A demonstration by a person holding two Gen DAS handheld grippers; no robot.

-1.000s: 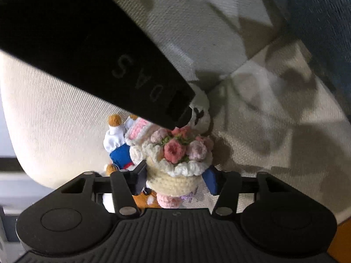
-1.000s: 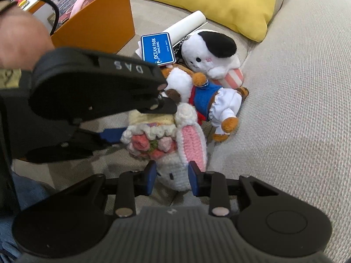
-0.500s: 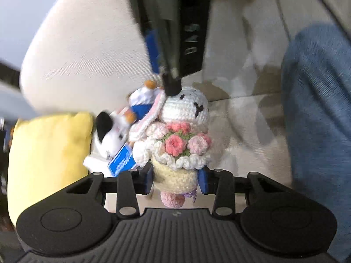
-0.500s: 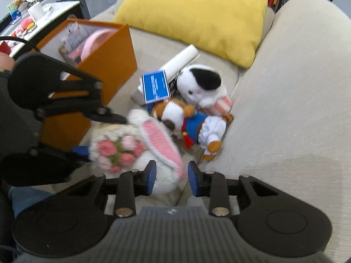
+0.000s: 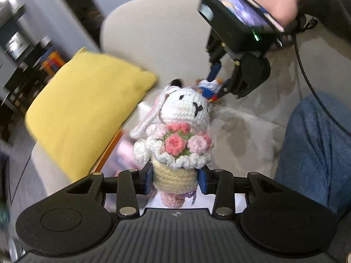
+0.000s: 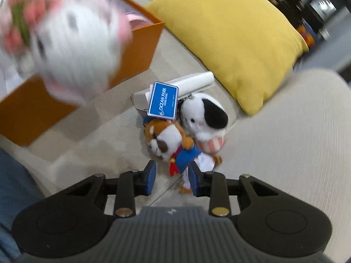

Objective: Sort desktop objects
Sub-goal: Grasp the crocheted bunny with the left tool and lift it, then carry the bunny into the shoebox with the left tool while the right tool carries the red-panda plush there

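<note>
White bunny (image 5: pixel 184 111), yellow cushion (image 5: pixel 87 109)

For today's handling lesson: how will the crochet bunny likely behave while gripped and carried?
The crochet bunny, clamped at its yarn base by the left gripper, probably squashes softly. Its drooping ear suggests floppy parts. It stands upright from that low grip, so it seems light.

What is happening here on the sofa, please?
A person is sorting soft toys on a beige sofa with two hand-held grippers. The left gripper is shut on the cream base of a crochet bunny, held in the air near the orange box. The right gripper is open, with nothing between its fingers, above a brown dog toy. A black-and-white plush and a blue tag lie beside it.
</note>
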